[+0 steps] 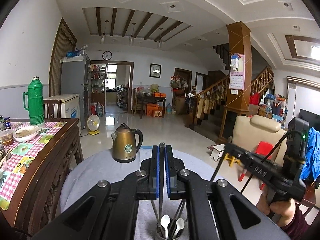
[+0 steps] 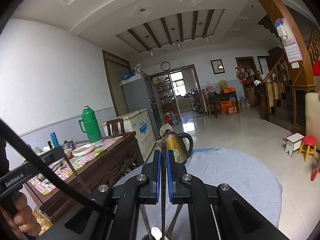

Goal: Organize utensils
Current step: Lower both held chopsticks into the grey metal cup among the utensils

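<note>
Dark slender chopstick [image 1: 161, 172] sits clamped between the blue-padded fingers of the left gripper [image 1: 162, 150]: jaws pinched together on it, pads pressing both sides, no visible gap. Its long axis runs along the fingers, top end poking just past the fingertips, lower end dropping toward the round metal utensil cup [image 1: 170, 235] at the bottom edge of the left wrist view. That cup holds white ceramic spoons [image 1: 166, 223] and a few more dark sticks, leaning outward. Right gripper [image 2: 164, 154] is the same story: jaws closed on a second dark chopstick [image 2: 163, 180], long axis in line with the fingers, pointed tip just past the fingertips, faint gold marks on the shaft, lower end running down out of frame beside a white spoon [image 2: 156, 232]. Both grippers point roughly level across the room, over a round table with a pale grey-blue cloth [image 2: 230, 180]. Bronze electric kettle with black handle [image 1: 126, 143] stands at the table's far edge, well clear of both tools. From the left wrist view, the right gripper body shows off to the right, held by a hand [image 1: 280, 210]. Dark carved wooden table with a checked cloth [image 1: 30, 154] is just beside on the left, carrying a green thermos flask [image 1: 35, 102].
</note>
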The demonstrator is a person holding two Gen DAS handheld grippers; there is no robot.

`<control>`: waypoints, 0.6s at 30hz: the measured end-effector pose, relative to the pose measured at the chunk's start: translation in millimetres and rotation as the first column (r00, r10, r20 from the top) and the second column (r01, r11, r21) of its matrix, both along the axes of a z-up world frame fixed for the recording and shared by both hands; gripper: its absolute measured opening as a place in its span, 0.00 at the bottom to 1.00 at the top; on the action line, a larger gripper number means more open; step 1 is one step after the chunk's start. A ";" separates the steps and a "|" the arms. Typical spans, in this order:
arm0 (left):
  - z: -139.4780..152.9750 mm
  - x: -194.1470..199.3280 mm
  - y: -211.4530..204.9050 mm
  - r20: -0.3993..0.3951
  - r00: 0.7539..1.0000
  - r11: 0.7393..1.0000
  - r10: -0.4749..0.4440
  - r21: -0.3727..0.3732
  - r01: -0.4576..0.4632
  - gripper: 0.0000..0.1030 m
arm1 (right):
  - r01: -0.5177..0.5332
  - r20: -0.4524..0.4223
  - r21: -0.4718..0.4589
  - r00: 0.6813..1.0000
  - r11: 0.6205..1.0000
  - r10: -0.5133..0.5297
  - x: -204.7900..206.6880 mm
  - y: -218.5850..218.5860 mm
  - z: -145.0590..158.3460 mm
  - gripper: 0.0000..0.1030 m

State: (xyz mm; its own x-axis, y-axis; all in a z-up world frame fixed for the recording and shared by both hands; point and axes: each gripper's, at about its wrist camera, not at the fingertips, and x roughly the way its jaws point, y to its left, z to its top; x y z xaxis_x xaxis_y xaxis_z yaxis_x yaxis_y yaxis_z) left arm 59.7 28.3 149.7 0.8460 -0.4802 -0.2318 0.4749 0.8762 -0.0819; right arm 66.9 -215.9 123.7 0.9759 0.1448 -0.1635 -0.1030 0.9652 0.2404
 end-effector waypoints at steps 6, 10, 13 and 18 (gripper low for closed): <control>-11.5 -1.9 -9.3 -0.015 1.000 1.000 -0.008 0.011 0.008 0.05 | -0.010 -0.012 -0.032 1.000 0.999 0.009 0.2 18.4 -11.4 0.06; -25.6 2.1 -16.4 -0.049 0.999 1.000 -0.001 0.024 0.002 0.05 | -0.012 -0.034 -0.029 0.999 1.000 0.011 3.6 19.8 -22.2 0.06; -36.2 6.8 -19.5 -0.074 0.997 1.000 0.009 0.021 -0.008 0.05 | -0.012 -0.056 -0.013 0.998 1.000 0.012 7.1 16.9 -31.0 0.06; -52.8 12.7 -19.5 -0.128 0.992 1.000 0.000 -0.007 -0.001 0.05 | -0.001 -0.076 0.001 0.997 1.000 0.001 8.2 12.1 -44.5 0.06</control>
State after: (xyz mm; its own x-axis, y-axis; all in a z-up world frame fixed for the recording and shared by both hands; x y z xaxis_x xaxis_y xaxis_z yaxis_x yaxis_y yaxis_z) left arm 72.4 8.7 96.9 0.8097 -0.4818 -0.3350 0.4596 0.8756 -0.1486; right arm 75.2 -203.8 79.1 0.9604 0.1465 -0.2369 -0.0858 0.9648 0.2485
